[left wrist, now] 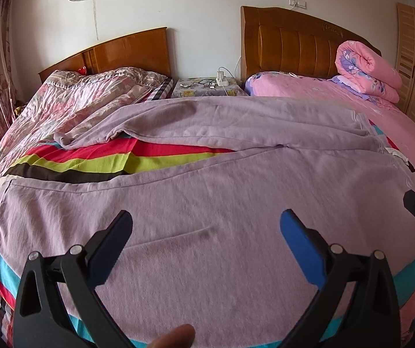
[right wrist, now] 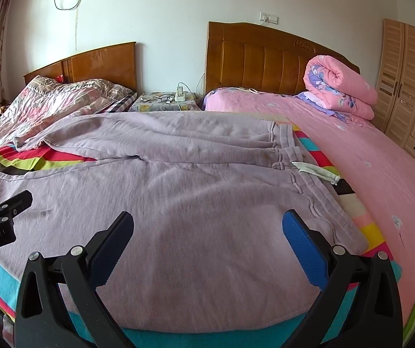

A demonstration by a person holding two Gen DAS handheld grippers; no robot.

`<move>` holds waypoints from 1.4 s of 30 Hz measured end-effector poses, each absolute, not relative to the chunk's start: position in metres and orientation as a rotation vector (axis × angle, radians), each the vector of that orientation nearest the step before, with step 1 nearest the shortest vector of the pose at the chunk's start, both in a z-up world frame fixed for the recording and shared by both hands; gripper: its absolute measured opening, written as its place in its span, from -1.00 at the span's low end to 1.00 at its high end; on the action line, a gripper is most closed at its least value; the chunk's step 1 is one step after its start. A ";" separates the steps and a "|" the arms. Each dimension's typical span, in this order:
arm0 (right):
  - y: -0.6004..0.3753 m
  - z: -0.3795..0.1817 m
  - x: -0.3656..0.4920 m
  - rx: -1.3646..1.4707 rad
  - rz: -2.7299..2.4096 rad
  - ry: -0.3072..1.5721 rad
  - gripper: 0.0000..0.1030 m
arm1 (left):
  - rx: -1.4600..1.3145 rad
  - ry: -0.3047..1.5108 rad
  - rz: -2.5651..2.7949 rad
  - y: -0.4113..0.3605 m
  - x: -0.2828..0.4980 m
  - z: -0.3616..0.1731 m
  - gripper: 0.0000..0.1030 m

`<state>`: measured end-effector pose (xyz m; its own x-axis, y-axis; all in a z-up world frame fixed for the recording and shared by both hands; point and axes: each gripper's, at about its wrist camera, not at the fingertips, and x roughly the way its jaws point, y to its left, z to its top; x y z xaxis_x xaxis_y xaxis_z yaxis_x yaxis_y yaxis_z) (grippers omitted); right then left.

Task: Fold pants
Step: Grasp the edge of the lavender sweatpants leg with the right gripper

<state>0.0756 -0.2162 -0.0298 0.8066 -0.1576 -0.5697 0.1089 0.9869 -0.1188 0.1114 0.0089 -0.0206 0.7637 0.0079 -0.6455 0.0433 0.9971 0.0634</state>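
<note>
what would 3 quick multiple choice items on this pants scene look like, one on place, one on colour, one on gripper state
1. Where does the waistband of the pants lie?
A. toward the pink bed
B. toward the window
C. hanging off the near edge

2. What colour are the pants?
A. navy
B. pale purple
C. green

3. How do the two grippers stand?
A. both open, holding nothing
B. both shut on cloth
C. left open, right shut

Answers:
1 A, the waistband with its white drawstring points at the pink bed.
2 B, the cloth is lilac in both views.
3 A, the left gripper and right gripper show wide gaps above the cloth.
</note>
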 end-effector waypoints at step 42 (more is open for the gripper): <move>-0.195 -0.001 0.330 -0.505 0.454 0.588 -0.75 | -0.317 0.737 -0.083 0.086 0.235 -0.024 0.97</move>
<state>0.3298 -0.1952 -0.0005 0.7420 0.2566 -0.6194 -0.5342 0.7845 -0.3150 0.2352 0.0861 -0.0239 0.7396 -0.1847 -0.6472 -0.0368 0.9490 -0.3130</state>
